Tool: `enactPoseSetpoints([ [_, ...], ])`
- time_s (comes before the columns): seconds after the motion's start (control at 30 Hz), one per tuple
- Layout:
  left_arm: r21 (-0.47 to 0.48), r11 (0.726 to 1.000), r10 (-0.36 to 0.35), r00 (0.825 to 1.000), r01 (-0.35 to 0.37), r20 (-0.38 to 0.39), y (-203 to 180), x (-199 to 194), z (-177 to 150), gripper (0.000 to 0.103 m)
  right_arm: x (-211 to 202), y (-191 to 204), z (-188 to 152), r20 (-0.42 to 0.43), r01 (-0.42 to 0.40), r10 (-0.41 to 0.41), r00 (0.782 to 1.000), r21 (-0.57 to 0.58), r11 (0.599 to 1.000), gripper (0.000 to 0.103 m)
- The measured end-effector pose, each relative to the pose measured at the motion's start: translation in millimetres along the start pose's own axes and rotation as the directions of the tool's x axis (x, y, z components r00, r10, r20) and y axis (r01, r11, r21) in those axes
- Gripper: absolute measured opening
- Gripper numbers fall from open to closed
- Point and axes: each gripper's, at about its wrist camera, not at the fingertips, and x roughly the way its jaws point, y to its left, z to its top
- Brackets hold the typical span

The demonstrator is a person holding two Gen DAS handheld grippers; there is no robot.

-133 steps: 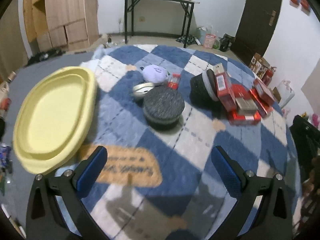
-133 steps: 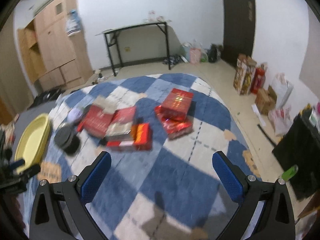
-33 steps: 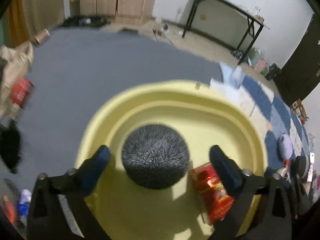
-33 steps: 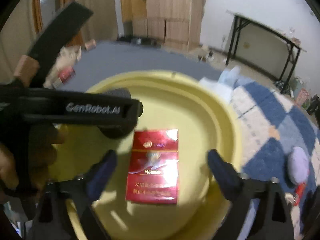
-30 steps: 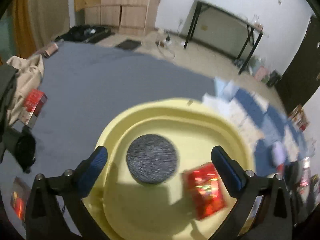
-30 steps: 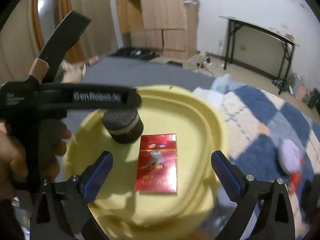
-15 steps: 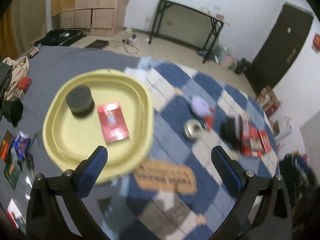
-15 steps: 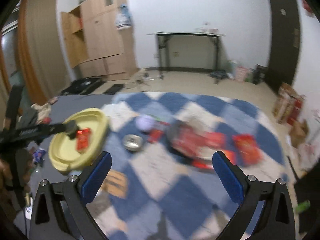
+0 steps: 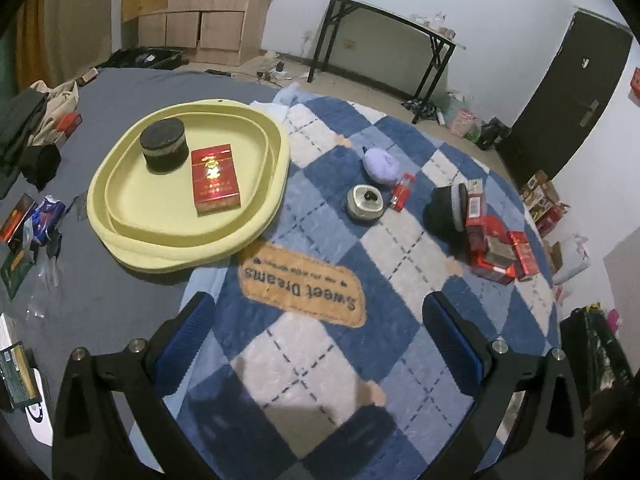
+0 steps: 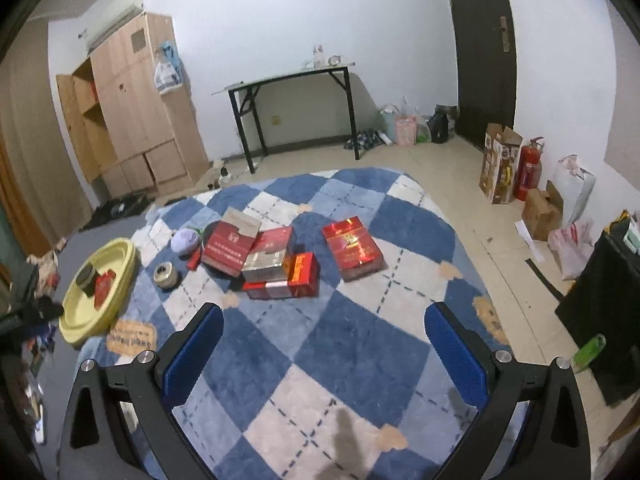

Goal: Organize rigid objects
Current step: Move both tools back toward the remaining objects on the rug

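Meanwhile, both the left gripper (image 9: 316, 334) and right gripper (image 10: 322, 346) were held spread and empty, and the red boxes (image 10: 276, 264), piled right of the tray (image 10: 120, 252), were judged nearer the right one.

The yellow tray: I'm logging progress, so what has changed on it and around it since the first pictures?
The yellow tray, empty before, now holds the dark round tin and a red box, both moved off the rug. Both claws, left and right, are open, empty and pulled back. The red pile stays.
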Motion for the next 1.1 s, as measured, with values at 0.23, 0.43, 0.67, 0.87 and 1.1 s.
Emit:
enactPoseSetpoints([
  [0.23, 0.030, 1.000, -0.010, 0.999, 0.011, -0.032, -15.6, 17.6, -5.0, 0.103, 26.2, -5.5, -0.6, -0.046, 0.002, -0.004, 0.999, -0.055, 0.998, 0.103],
  [0.43, 0.063, 0.998, -0.006, 0.998, 0.010, -0.067, -28.4, 36.0, -7.5, 0.103, 49.2, -9.5, 7.5, -0.066, 0.004, -0.009, 0.998, -0.064, 0.998, 0.103],
  [0.67, 0.072, 0.997, 0.017, 0.997, -0.011, -0.077, -40.5, 70.6, 18.3, 0.103, 117.0, -29.9, 11.1, -0.109, 0.096, -0.117, 0.987, -0.178, 0.979, 0.103],
  [0.87, 0.147, 0.989, 0.045, 0.996, -0.034, -0.072, -49.7, 125.2, 49.4, 0.103, 174.1, -49.0, 14.2, -0.110, 0.126, -0.147, 0.983, -0.178, 0.976, 0.102],
  [1.1, 0.117, 0.993, 0.005, 0.994, 0.008, -0.114, -50.2, 181.6, 65.6, 0.102, 238.4, -39.7, 10.2, -0.128, 0.120, -0.158, 0.979, -0.265, 0.957, 0.101],
])
